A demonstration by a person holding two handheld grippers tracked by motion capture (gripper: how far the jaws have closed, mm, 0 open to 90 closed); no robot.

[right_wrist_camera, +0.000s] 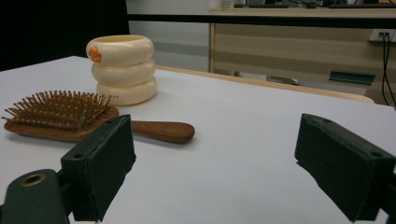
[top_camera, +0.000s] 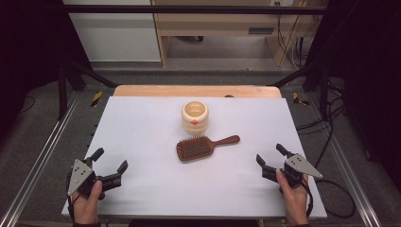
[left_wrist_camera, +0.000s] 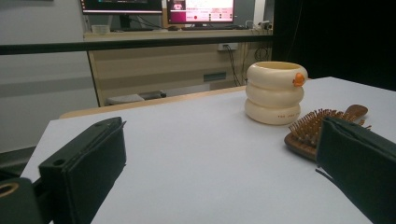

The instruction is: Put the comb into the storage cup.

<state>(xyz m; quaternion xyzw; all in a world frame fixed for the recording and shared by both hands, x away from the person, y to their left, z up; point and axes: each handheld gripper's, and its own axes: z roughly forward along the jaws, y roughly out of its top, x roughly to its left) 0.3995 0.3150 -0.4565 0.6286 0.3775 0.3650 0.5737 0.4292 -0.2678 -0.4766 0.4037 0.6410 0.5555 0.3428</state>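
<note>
- Two grippers wait at the near corners of the white bench [top_camera: 142, 189], the left gripper [top_camera: 109, 167] on one side and the right gripper [top_camera: 269, 157] on the other, and the jaws of both are wide open with nothing between them
- One hairbrush [top_camera: 198, 147] lies in the middle of the bench, bristles up, with its handle pointing toward the right side, well apart from both grippers
- Just behind it stands a cream cup [top_camera: 195, 117] that looks like stacked rings, near the brush head but not touching it
- The brush head is round and spiky on top, so jaws that close on the bristles may slip off, and the brush may tip or flip over
- The handle is thin and smooth and lies flat on the bench, so jaws that come in too high may close on air, and jaws that come in too low may bump the bench and push the brush away
- A push on the brush head could slide it back into the cup and knock the cup over
- If both grippers go for the brush together, they could bump each other over the middle
- The trailing cables could drag across the bench and move things
</note>
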